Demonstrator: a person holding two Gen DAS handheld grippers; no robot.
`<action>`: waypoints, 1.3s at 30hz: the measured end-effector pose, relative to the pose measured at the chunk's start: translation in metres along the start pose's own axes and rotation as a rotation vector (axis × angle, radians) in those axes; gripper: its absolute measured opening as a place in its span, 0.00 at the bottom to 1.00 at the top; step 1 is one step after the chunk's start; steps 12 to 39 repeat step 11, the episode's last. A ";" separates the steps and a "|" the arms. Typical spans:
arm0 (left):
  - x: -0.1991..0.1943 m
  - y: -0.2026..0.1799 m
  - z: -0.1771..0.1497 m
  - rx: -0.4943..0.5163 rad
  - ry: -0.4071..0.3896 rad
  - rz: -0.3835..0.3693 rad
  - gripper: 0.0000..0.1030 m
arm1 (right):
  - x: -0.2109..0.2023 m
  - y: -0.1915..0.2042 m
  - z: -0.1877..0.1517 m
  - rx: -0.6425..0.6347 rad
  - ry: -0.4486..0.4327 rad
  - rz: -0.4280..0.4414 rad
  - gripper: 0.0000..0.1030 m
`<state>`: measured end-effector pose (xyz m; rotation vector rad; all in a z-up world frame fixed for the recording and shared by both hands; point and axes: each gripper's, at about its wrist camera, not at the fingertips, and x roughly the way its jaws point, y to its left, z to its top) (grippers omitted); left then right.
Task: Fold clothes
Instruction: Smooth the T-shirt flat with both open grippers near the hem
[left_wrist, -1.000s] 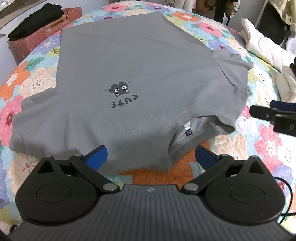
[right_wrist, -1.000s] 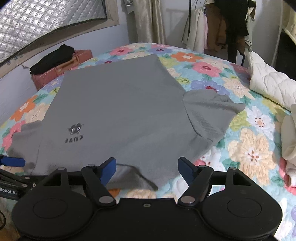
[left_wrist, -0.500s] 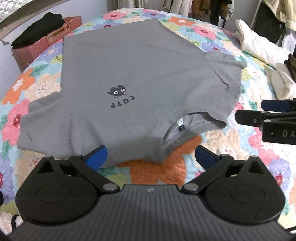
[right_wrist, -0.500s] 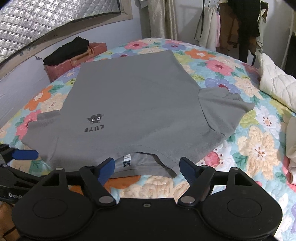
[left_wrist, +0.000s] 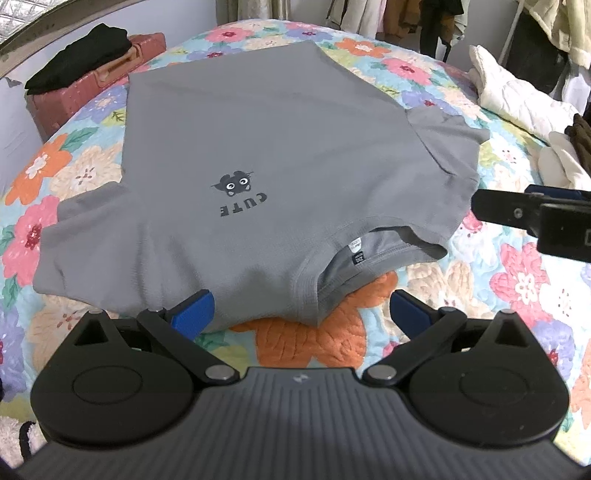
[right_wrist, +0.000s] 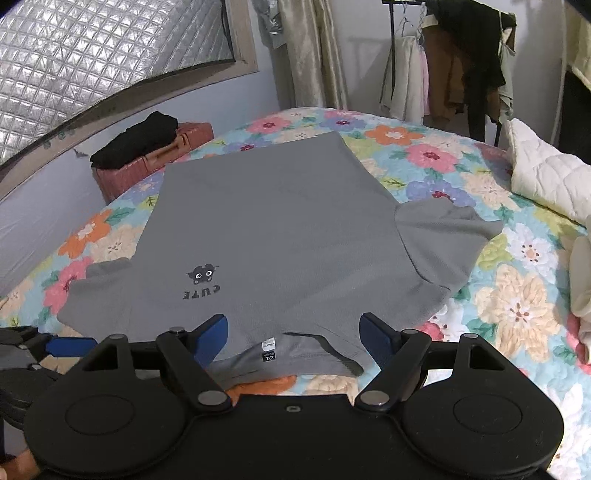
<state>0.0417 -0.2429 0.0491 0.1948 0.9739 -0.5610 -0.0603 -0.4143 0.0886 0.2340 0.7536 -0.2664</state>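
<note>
Grey T-shirt (left_wrist: 288, 155) is lying spread flat, front up, on the floral quilt (left_wrist: 303, 343) covering the bed. Collar end is lying nearest both cameras, hem pointing toward the far side. Small black cat print with "CUTE" (left_wrist: 236, 192) is showing on the chest; a size label (right_wrist: 269, 351) reading 2XL is showing inside the neckline. Both short sleeves are lying out to the sides, the right one (right_wrist: 447, 240) creased along its shoulder seam.

Left claw (left_wrist: 301, 312) is hovering just in front of the collar, blue pads standing wide apart and gripping nothing; its left pad (left_wrist: 194, 314) is sitting at the shirt's near edge, though contact is not clear. Right claw (right_wrist: 293, 332) is also standing wide, empty, over the neckline and right shoulder. Each claw is showing at the edge of the other's view.

Beyond the bed's far left corner, a reddish suitcase (right_wrist: 155, 162) is carrying a folded black garment (right_wrist: 136, 138). A cream quilted blanket (right_wrist: 546, 181) is lying on the right of the bed. Clothes are hanging on a rack (right_wrist: 458, 62) at the back wall.
</note>
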 end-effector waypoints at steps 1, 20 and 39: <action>0.000 0.001 0.000 0.001 0.001 -0.001 1.00 | 0.001 0.001 -0.001 -0.005 0.004 -0.006 0.80; 0.004 -0.001 -0.002 0.014 0.021 -0.010 1.00 | 0.009 0.004 -0.006 -0.018 0.026 -0.021 0.80; 0.004 -0.001 -0.002 0.014 0.021 -0.010 1.00 | 0.009 0.004 -0.006 -0.018 0.026 -0.021 0.80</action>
